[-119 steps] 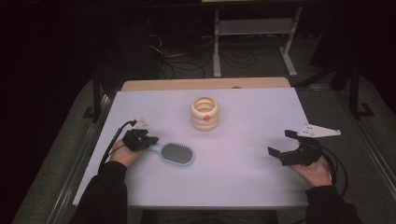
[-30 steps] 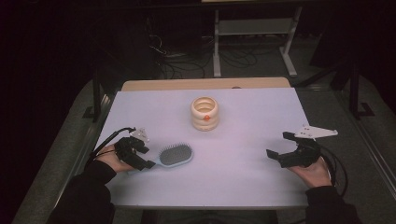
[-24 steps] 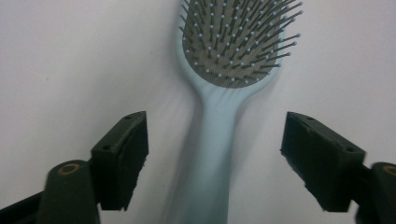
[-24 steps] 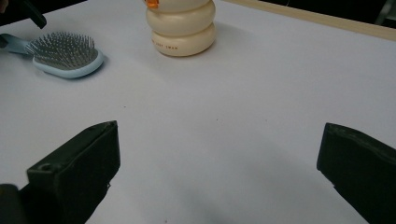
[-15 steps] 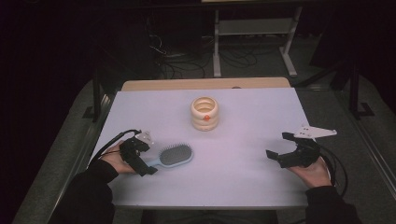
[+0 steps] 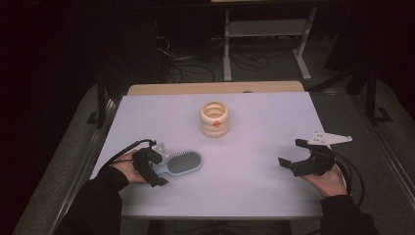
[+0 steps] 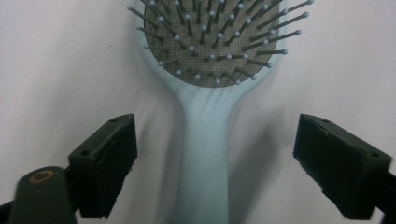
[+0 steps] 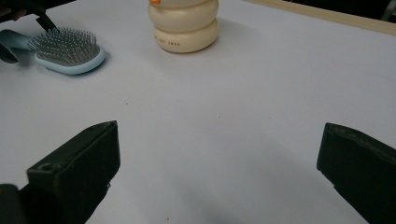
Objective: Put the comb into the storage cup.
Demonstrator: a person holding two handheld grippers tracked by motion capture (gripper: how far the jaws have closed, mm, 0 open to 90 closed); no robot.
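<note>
A person sits at the near edge of a pale lilac counter [image 6: 254, 147], a black two-jaw gripper in each hand.

Near the counter's near-left corner, the left gripper [image 6: 155, 169] sits low over the handle of a light blue plastic paddle hairbrush [image 6: 182, 163], which lies flat with its grey bristle pad facing up and its head pointing toward the middle of the counter. In the left gripper view the handle [image 7: 201, 154] runs up between the two jaws, which stand wide on either side with clear gaps, touching nothing. They have just been closing a little, yet nothing is gripped.

Near the near-right corner, the right gripper [image 6: 301, 160] is held just above the bare counter, its jaws wide apart and empty.

Farther off, at the centre toward the far edge, stands a cream, ribbed, ring-stacked container [image 6: 214, 119] with a small orange mark on its front.

Likely risks: the handle looks smooth and narrow, so jaws closing off-centre could push it sideways or let the brush swing head-down when lifted; coming too low could scrape the counter.

Room is generous: open surface lies between the brush and the container, and between the two hands. The left hand works close to the counter's left edge.
</note>
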